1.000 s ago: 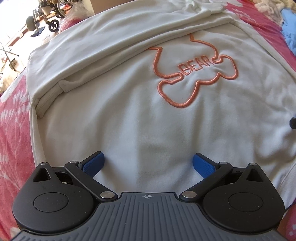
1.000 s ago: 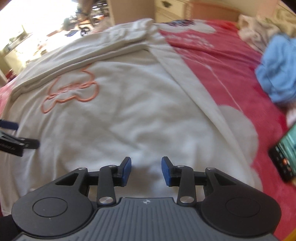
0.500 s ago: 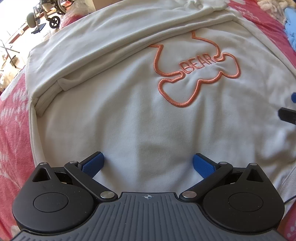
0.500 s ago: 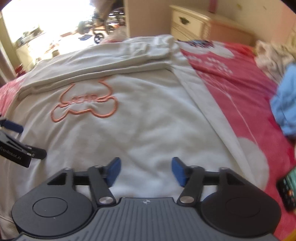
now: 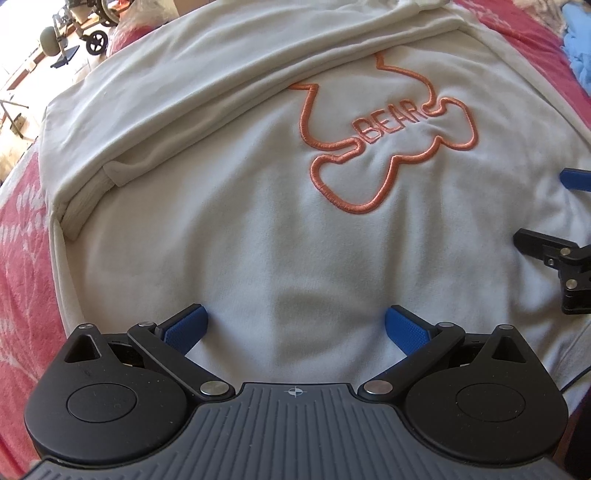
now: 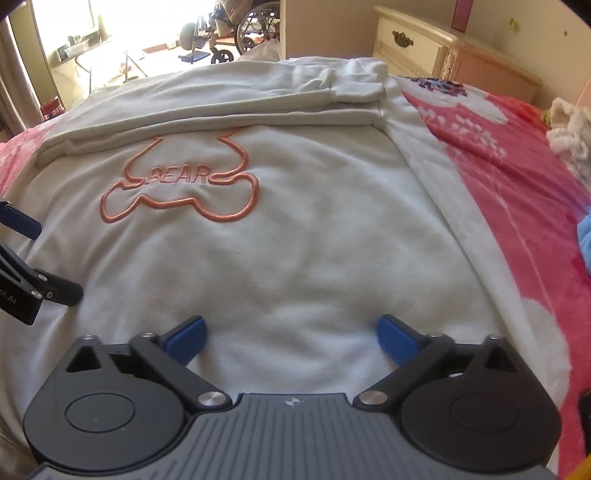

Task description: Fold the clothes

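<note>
Here, nearest the cameras, both grippers point down at a white sweatshirt spread over a pink blanket. The left gripper has its jaws spread wide, the blue pads set apart over the cloth with only flat fabric between them; nothing is pinched. The right gripper is opening its jaws, now very wide, and again only the sweatshirt's smooth front lies between the pads, ungripped. Both sit over the sweatshirt's near part, on the near side of the logo, the left one to the logo's left and the right one to its right, each showing at the edge of the other's view.

The logo, an orange bear outline with the word BEAR, lies in the middle of the garment's front. Beyond the logo, a sleeve is folded across the sweatshirt, and its ribbed cuff rests near the garment's far right corner. Right of the logo, past the sweatshirt's edge, the blanket carries a blue garment and a pale fluffy one. Farthest off, behind the logo, stand a cream nightstand and a wheelchair in bright light.
</note>
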Motion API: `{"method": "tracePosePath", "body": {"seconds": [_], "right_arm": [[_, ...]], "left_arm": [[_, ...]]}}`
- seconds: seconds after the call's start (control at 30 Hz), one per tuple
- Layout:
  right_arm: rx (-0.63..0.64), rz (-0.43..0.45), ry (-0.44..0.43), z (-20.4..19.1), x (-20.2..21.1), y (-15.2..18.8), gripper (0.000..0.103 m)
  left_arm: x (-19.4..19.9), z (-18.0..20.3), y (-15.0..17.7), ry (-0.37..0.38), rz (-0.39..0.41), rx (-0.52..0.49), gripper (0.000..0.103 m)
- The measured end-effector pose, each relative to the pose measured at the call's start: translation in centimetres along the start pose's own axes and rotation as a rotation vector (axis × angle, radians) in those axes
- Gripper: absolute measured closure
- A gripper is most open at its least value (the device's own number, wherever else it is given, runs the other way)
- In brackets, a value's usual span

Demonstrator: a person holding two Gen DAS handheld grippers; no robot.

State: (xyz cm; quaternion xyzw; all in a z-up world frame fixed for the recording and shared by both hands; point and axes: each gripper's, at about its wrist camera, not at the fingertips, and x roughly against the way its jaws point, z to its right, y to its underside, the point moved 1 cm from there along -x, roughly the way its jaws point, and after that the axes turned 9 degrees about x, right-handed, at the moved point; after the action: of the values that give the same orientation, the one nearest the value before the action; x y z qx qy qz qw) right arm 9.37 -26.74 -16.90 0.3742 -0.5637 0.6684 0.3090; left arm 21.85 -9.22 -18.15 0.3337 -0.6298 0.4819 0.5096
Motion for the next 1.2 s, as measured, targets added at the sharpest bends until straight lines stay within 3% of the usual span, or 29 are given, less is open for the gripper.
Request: {"method": "tracePosePath", "body": {"seconds": [0.23, 0.77, 0.87, 1.07, 1.2], "right_arm": [[-0.004, 0.005, 0.015, -0.2, -0.4, 0.3, 0.000], [-0.022, -0.009, 0.039, -0.4, -0.5, 0.0, 0.000], [-0.020, -0.009, 0.047, -0.6, -0.4, 0.0, 0.000], [-0.052, -0.002, 0.053, -0.5, 0.0, 0.3, 0.000], [-0.047, 0.013, 0.040, -0.3, 0.1, 0.5, 0.000]], "left_arm": [[-0.4, -0.9, -0.3, 0.036, 0.006, -0.028, 0.000], [-1.5, -1.3, -1.9, 0.002, -0.040, -0.032, 0.000], [-1.9, -1.0, -2.9, -0.021, -0.092, -0.047, 0.000], [-3.8, -1.5, -6.1, 0.004, -0.310, -0.102, 0.000], [-4.3, -1.2, -6.3, -0.034, -0.311, -0.084, 0.000]]}}
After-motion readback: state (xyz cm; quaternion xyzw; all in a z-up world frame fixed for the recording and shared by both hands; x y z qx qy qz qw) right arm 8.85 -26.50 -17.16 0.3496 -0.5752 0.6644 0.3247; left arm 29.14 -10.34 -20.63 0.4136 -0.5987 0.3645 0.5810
